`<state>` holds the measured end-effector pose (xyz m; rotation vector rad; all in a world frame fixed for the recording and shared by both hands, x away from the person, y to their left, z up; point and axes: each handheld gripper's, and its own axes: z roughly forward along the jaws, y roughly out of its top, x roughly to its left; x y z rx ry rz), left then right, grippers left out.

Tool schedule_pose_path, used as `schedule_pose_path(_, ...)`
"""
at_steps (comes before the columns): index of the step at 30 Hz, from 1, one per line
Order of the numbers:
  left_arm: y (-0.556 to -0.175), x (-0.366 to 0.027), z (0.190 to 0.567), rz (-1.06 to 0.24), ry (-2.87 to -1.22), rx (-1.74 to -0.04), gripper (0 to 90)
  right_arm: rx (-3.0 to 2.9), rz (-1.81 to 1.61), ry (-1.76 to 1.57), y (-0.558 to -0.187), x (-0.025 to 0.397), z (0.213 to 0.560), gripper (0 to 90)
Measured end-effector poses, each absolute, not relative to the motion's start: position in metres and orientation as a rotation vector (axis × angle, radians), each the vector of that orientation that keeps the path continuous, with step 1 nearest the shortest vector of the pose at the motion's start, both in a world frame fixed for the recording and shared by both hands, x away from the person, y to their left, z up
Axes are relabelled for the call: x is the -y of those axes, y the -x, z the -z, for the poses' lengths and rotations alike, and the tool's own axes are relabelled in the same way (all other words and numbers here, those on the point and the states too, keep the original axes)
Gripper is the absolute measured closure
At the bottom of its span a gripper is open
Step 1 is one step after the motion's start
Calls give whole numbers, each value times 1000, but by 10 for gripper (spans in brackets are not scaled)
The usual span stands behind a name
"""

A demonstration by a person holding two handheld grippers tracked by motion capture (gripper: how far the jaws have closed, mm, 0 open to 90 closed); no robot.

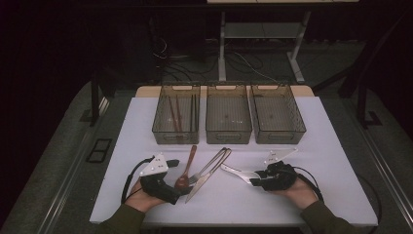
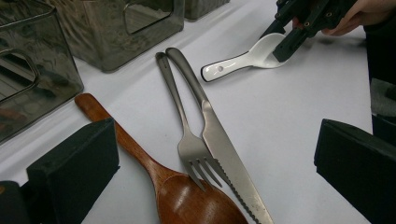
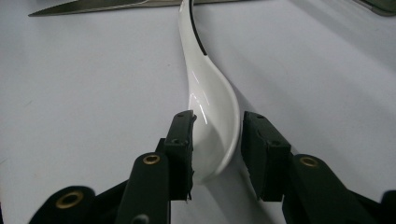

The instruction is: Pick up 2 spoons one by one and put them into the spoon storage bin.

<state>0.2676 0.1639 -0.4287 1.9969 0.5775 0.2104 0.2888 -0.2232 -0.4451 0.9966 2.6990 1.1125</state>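
A white ceramic spoon (image 1: 238,171) (image 2: 243,60) lies on the white table, handle pointing left. My right gripper (image 1: 254,181) (image 3: 217,123) has its jaws closed against both sides of the spoon's bowl (image 3: 210,88). A wooden spoon (image 1: 189,163) (image 2: 140,154), a steel fork (image 1: 210,168) (image 2: 180,112) and a serrated knife (image 1: 200,184) (image 2: 219,140) lie side by side left of centre. My left gripper (image 1: 184,191) (image 2: 215,140) is open wide just above the table, with the wooden spoon's bowl, the fork's tines and the knife's blade between its jaws.
Three clear plastic bins stand in a row behind the cutlery: the left bin (image 1: 176,132) holds chopsticks (image 1: 174,113), while the middle bin (image 1: 228,134) and right bin (image 1: 278,134) look empty. Table edges are near both forearms.
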Motion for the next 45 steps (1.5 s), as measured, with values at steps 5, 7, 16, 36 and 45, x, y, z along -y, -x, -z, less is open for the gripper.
schedule_pose_path(5,-268,-164,429,-210,-1996,-580,0,-2704,-1110,-982,-287,221,445,675)
schedule_pose_path(7,-268,-164,429,-210,-1996,-578,0,-2705,-1110,-980,-287,221,445,680)
schedule_pose_path(16,-268,-164,429,-211,-1997,-579,0,-2705,-1137,-996,-288,222,447,729)
schedule_pose_path(36,-268,-164,429,-212,-1998,-577,0,-2641,-1168,-926,-282,218,446,817)
schedule_pose_path(45,-268,-165,430,-207,-2005,-564,0,-2631,-1165,-941,-283,220,444,821)
